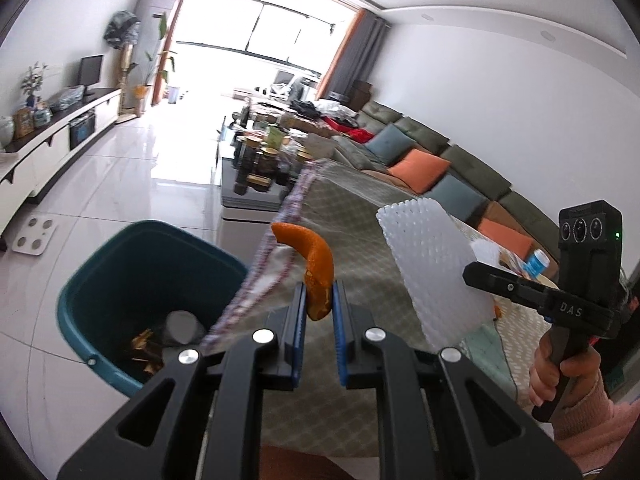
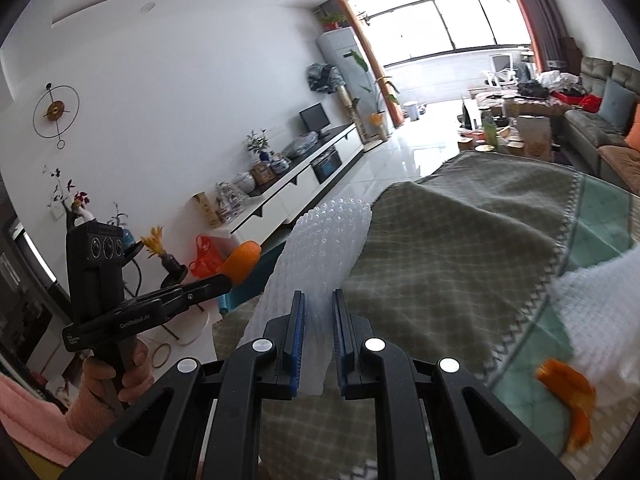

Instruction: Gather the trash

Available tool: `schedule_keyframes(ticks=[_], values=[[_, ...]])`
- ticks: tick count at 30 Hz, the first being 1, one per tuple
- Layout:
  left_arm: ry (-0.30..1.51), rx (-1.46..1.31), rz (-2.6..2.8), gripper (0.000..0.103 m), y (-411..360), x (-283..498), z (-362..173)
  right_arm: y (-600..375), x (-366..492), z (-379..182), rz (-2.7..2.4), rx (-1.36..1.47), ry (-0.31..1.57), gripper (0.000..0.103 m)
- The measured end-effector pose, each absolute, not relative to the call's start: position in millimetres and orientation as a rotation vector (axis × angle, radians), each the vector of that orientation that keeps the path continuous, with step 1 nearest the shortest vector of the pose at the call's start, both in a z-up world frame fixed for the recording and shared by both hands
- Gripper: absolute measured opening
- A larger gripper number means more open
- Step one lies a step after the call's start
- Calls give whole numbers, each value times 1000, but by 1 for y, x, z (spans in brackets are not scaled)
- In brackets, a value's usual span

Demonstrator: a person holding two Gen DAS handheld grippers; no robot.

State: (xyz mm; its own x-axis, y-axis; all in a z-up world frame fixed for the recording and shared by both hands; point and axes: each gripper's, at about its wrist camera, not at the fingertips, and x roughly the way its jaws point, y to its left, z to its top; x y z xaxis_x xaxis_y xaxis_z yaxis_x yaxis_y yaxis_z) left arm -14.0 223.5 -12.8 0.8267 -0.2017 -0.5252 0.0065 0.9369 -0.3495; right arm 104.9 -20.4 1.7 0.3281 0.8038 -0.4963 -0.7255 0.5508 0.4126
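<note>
Below the table edge, on the tiled floor, stands a teal bin with rounded corners and an open top. It holds a grey cylindrical piece and crumpled brown-gold scraps; the rest of its contents cannot be made out.

Left gripper: jaws pinch a curved strip of orange peel, matte and pitted, which rises from the blue pads and hooks left, level with the table edge beside the bin.

Right gripper: jaws pinch a white foam net, a flattened sleeve with a raised diamond mesh, held above the table.

Table cover: an olive quilted cloth with a zigzag trim, lying over a green checked surface. A second peel piece lies on that surface, beside another white foam piece.
</note>
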Motion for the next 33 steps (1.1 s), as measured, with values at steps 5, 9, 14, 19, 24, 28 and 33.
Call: schedule_keyframes(ticks=[5,9,14,19,24,28,33], values=[[586,-358,-45,14,247,-19,-13,1,111,1,1045,115,732,14],[589,-366,0,14,263,-21,-15,18,115,1,1069,107,742,14],[599,-380,38,14,275,-20,-20,37,118,-2,1090,88,752,14],[612,-394,67,14,286,-16,-25,58,120,-2,1108,69,762,14],[627,-416,87,14,297,-15,-34,75,127,-2,1116,48,770,14],[640,-431,100,14,303,-13,-41,90,130,-5,1117,33,786,14],[658,-447,115,14,313,-5,-48,109,135,-14,1106,18,819,14]])
